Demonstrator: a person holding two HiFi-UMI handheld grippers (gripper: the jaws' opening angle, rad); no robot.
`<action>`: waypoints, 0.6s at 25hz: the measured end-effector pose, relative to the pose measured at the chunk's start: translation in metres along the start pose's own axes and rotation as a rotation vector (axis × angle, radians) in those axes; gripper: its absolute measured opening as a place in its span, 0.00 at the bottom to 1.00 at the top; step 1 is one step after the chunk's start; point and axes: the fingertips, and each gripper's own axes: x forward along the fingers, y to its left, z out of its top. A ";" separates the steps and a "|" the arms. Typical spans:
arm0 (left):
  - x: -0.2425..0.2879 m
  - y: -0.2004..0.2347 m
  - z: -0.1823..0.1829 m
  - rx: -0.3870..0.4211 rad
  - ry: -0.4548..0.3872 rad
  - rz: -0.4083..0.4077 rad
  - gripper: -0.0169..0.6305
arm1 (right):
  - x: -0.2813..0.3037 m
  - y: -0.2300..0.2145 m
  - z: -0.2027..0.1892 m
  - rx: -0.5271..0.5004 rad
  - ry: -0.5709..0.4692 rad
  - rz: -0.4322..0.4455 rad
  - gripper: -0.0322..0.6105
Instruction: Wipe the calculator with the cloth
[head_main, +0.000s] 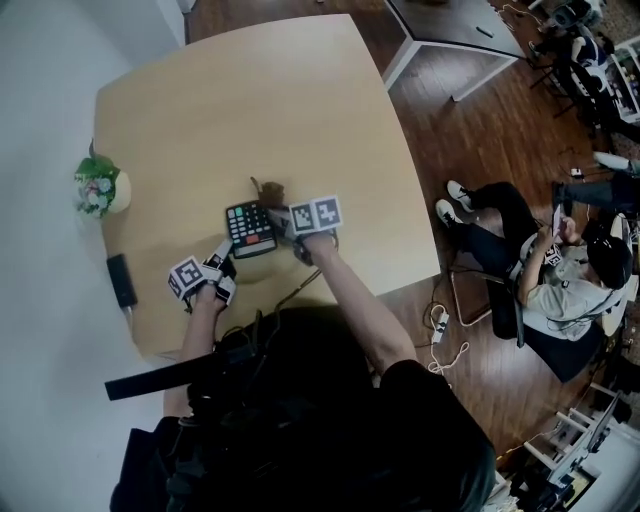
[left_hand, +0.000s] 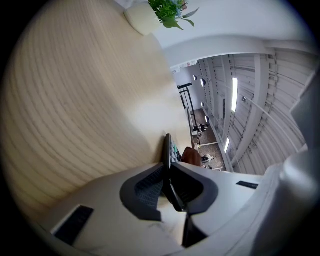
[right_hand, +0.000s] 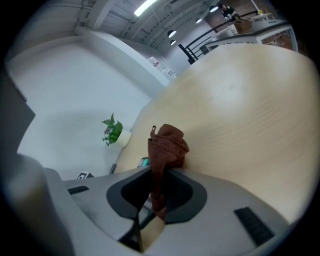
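Best, imo: keep left gripper (left_hand: 167, 172) jaws clenched on edge of flat black plastic calculator (head_main: 250, 228) so it can't slide. Right gripper (right_hand: 159, 190) jaws, grasping crumpled brown fabric cloth (right_hand: 167, 145), should sweep lightly across keys. Calculator: grey keys, on pale wood table (head_main: 260, 100) betw. the 2 grippers.

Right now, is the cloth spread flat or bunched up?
Bunched: the cloth stands crumpled, pinched between the right gripper's jaws.
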 end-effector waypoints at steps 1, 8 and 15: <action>0.000 0.000 0.001 -0.001 -0.002 0.000 0.11 | -0.009 0.006 -0.013 0.019 0.007 0.012 0.15; -0.001 0.002 0.002 -0.006 -0.002 -0.016 0.10 | -0.058 0.058 -0.080 0.182 -0.028 0.128 0.14; -0.033 -0.057 0.014 0.499 -0.022 -0.127 0.13 | -0.105 0.061 -0.091 0.192 -0.154 0.073 0.14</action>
